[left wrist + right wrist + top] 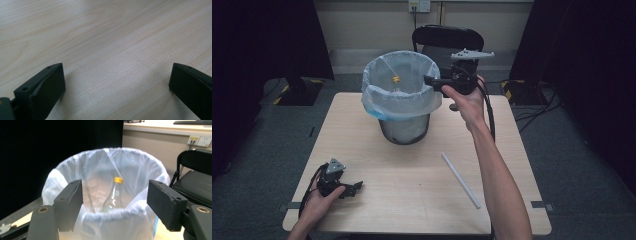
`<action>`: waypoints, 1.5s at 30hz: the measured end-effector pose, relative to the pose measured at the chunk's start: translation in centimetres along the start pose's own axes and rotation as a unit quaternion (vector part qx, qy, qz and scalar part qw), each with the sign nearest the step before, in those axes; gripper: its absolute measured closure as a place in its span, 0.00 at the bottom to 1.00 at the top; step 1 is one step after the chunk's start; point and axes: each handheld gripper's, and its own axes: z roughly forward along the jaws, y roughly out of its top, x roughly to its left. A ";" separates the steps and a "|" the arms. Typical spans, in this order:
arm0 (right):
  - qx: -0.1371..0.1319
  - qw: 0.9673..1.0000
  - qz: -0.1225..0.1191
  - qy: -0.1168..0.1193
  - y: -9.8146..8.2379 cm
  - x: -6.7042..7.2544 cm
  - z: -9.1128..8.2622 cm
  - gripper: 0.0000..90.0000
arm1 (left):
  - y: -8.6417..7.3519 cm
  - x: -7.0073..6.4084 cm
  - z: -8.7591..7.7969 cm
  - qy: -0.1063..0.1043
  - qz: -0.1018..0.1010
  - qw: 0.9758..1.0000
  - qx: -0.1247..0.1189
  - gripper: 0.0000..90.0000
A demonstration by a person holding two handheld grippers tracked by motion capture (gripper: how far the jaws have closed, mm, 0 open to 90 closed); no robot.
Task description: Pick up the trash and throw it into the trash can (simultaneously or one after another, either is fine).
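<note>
A mesh bin [404, 129] lined with a pale blue bag [399, 95] stands at the back middle of the table. Inside it a clear bottle with a yellow cap [118, 180] leans upright; the cap [395, 79] is also visible from above. My right gripper [430, 80] is held in the air at the bin's right rim, open, jaws wide and empty, pointing over the bag [110, 170]. My left gripper [356, 187] rests low at the table's front left, open over bare wood [112, 50]. A white straw-like tube [460, 179] lies on the table right of centre.
A black chair [447, 40] stands behind the table, close to my right gripper; its seat [197, 185] is to the bin's right. Dark curtains flank the room. Cables [537, 105] lie on the floor at the right. The table's front edge [412, 231] is near the left hand.
</note>
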 end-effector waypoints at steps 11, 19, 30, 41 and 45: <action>0.023 1.000 0.008 -0.008 -2.6 -0.4 -1.2 0.18 | 0.0 0.0 0.0 0.000 0.000 1.000 0.000 0.00; 0.006 1.000 0.011 -0.024 -4.4 -0.7 -2.7 0.21 | 0.0 0.0 0.0 0.000 0.000 1.000 0.000 0.00; 0.039 0.998 0.014 -0.044 -7.9 -0.9 -5.5 0.24 | 0.0 0.0 0.0 0.000 0.002 1.000 0.000 0.00; 0.063 0.997 0.016 -0.037 -12.3 -0.7 -7.3 0.31 | 0.0 0.0 0.0 0.000 0.000 1.000 0.000 0.00; 0.079 0.996 0.024 -0.019 -14.3 -0.8 -8.1 0.41 | 0.0 0.0 0.0 0.000 0.000 1.000 0.000 0.00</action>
